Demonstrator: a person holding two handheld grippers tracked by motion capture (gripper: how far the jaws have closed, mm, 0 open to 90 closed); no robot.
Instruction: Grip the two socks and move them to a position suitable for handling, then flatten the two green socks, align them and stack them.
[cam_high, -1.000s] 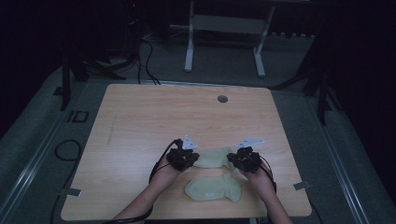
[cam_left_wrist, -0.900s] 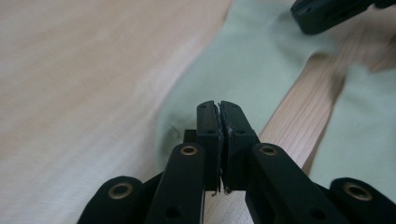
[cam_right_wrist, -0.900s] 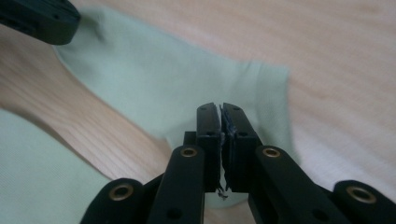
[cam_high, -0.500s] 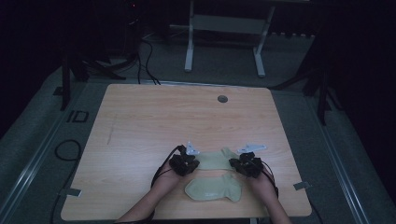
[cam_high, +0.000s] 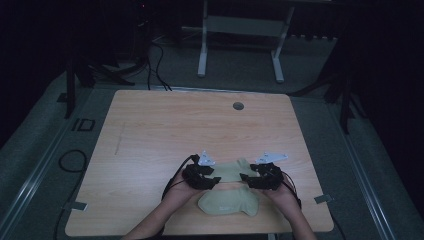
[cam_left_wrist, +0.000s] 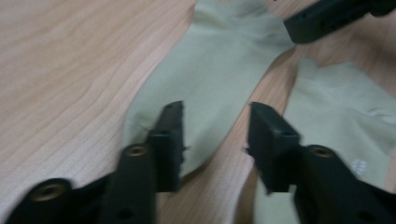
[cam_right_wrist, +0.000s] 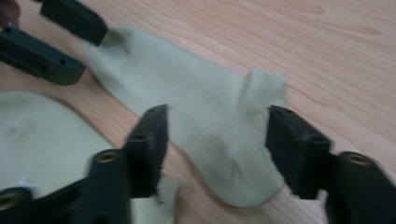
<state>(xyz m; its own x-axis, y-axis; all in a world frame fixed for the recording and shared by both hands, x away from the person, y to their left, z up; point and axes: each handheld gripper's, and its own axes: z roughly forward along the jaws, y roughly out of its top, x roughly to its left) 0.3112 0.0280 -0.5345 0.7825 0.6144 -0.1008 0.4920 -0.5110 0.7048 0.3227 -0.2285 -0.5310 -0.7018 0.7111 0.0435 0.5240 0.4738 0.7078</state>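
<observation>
Both forearms enter from the table's near edge. Left gripper (cam_high: 216, 180) and right gripper (cam_high: 243, 177) sit low near that edge, tips pointing at each other (close, not touching). Jaws on both have just been opening; nothing clamped.

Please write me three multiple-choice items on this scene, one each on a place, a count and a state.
1. Where does the far sock lie?
A. between the two grippers
B. beside the round hole in the table
C. at the table's left edge

2. How many socks are on the table?
A. one
B. two
C. four

3. How do the left gripper's jaws stand?
A. clamped on a sock
B. apart, over the sock's end
C. shut beside the sock

Key: 1 A, it spans from the left gripper to the right gripper. 2 B, the near sock lies below it. 3 B, the jaws have just been opening and press nothing.
</observation>
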